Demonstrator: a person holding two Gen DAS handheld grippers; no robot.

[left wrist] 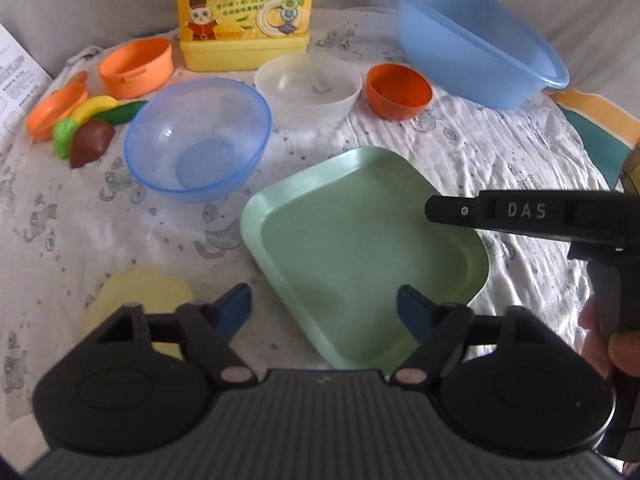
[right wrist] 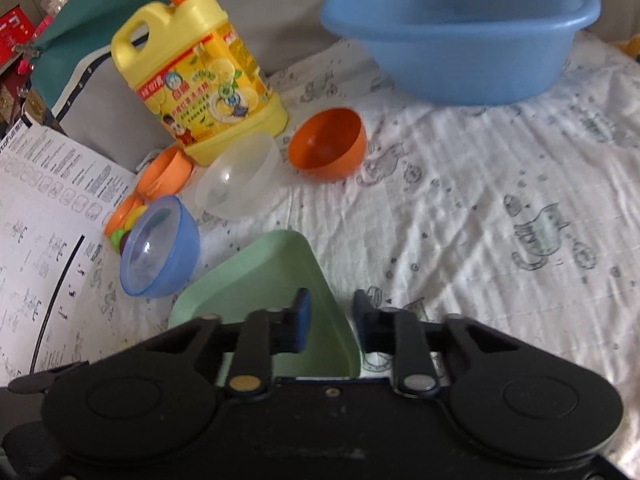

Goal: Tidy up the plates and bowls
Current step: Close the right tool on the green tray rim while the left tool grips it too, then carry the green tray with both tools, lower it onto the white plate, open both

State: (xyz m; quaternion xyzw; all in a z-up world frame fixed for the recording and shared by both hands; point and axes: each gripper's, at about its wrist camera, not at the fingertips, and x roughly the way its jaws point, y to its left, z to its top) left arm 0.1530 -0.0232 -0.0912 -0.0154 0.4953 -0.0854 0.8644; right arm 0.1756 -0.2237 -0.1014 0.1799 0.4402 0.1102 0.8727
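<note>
the blue basin (right wrist: 460, 40) sat behind the pale green square plate (left wrist: 360, 248). the plate was shallow, with rounded corners. the right claw (right wrist: 330, 316) pinched its rim; the left claw (left wrist: 324, 312) gaped over its near edge.

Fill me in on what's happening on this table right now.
A person is sorting dishes with a handheld gripper in each hand. The right gripper has its jaws around the rim of the green square plate, one finger inside and one outside. The left gripper hangs open over the plate's near edge. The blue bowl, clear bowl, orange bowl and blue basin sit untouched on the printed cloth.
</note>
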